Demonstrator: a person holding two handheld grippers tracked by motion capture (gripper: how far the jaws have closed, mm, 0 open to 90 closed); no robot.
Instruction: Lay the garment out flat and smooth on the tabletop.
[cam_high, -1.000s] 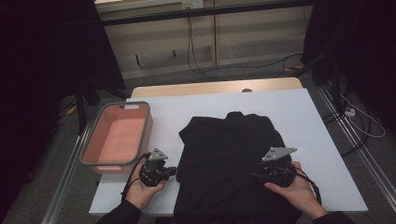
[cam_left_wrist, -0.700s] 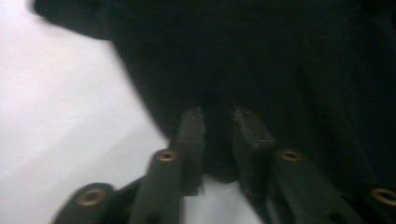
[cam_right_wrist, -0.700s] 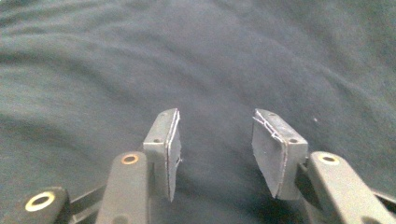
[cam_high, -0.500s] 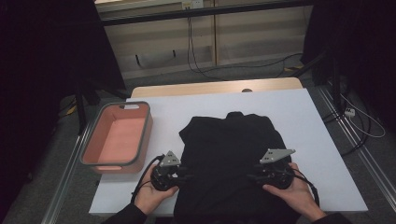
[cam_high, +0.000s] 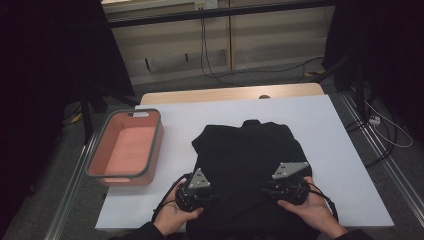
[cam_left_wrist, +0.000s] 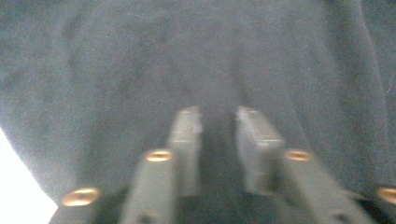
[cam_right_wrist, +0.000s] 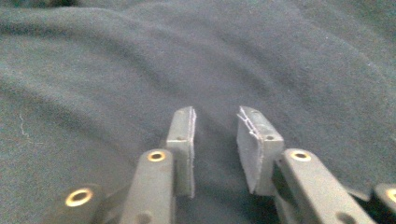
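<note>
While the black shirt (cam_high: 247, 165) lay flat right under and in front of both sets of jaws, the left gripper (cam_left_wrist: 218, 122) and right gripper (cam_right_wrist: 215, 122) had just been closing, each left with a narrow gap over the cloth.

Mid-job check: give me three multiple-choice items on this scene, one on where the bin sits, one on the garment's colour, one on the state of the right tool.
1. Where is the pink bin?
A. At the table's left edge, left of the garment
B. On top of the garment
C. At the table's right edge

2. What colour is the garment?
A. White
B. Black
C. Red

3. How do the jaws of the right tool stand?
A. Clamped on the bin's rim
B. Parted, with a gap between the pads, over the cloth
C. Gripping a cable

Answers: 1 A, the high view shows the bin beside the cloth at the left; 2 B, the fabric is dark throughout; 3 B, the right gripper view shows cloth through the gap.
</note>
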